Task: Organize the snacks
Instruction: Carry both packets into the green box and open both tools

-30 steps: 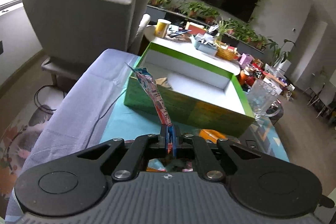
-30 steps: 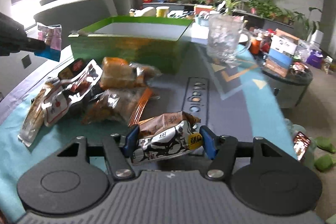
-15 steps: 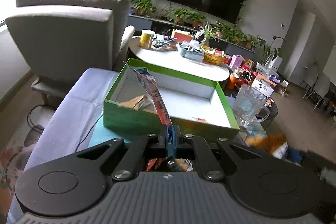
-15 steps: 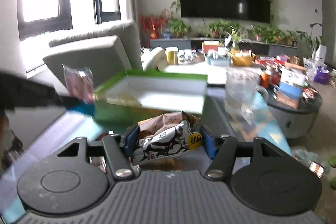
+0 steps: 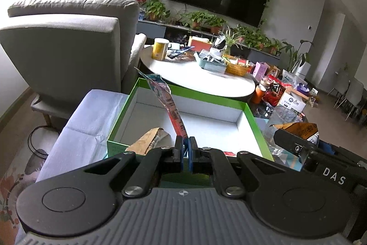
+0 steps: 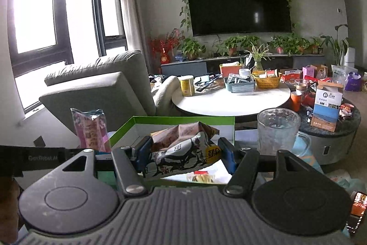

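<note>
1. The left tongs (image 5: 185,150) were clamped nearly shut on the bottom seam of a slim pink-and-blue snack packet (image 5: 168,107). Its long axis rose from the pads toward 11 o'clock, so the packet's free end stood over the near left part of the green box (image 5: 123,111).
2. In the left wrist view the green box lay straight ahead at 12 o'clock, its white floor open below the packet. A brown snack bag (image 5: 146,141) rested inside it at the near wall, just left of the tongs at about 10 o'clock.
3. The right tongs (image 6: 184,153) stood partly open around a crumpled black-and-white snack bag (image 6: 183,150), both pads pressing its sides. Its long axis ran across the gap from 9 to 3 o'clock.
4. From the right wrist view the green box sat at 12 o'clock beyond and under that bag, with the left packet at 10 o'clock by the box's left wall.
5. A glass mug (image 6: 278,130) stood on the tabletop at 2 o'clock, just beside the box's right wall.
6. Judging from this, both hands were about equally near the box, and each load seemed to need only lowering and letting go.
</note>
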A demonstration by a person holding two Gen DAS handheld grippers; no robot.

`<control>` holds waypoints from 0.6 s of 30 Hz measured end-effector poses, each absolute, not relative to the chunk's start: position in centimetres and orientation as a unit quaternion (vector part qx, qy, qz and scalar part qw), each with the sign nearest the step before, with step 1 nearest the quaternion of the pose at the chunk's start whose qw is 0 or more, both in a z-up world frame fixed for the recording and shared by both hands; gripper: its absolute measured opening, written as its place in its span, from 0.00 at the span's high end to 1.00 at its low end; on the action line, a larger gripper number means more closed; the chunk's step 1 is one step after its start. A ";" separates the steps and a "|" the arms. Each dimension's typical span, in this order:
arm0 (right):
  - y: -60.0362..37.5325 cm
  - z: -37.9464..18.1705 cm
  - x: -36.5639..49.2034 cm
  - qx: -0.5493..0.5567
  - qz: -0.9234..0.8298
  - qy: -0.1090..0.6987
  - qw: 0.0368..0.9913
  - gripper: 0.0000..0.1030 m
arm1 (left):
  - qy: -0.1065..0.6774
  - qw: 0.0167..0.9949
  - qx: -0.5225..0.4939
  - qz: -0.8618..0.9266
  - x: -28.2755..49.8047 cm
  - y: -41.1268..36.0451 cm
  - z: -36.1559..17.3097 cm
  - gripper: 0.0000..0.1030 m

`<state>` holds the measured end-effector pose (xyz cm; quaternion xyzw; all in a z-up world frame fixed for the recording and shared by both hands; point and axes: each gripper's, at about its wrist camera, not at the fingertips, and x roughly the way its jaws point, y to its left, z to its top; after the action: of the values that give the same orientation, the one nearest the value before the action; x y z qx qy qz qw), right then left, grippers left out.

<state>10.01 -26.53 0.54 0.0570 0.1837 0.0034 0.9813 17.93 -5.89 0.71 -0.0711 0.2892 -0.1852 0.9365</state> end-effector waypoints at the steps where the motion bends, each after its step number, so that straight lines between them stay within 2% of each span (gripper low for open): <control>1: -26.5 0.3 10.3 0.060 0.005 0.186 0.981 0.38 | 0.292 0.936 -0.071 -0.185 18.3 -6.0 0.5 0.96; 18: -26.4 -4.1 16.3 0.051 -0.007 0.253 0.966 0.38 | 0.338 0.920 -0.064 -0.188 24.4 -7.6 -4.4 0.94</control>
<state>16.27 -26.42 -4.09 0.0513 0.2526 -0.0066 0.9662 24.36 -7.62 -4.36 -0.0639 0.3376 -0.1883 0.9201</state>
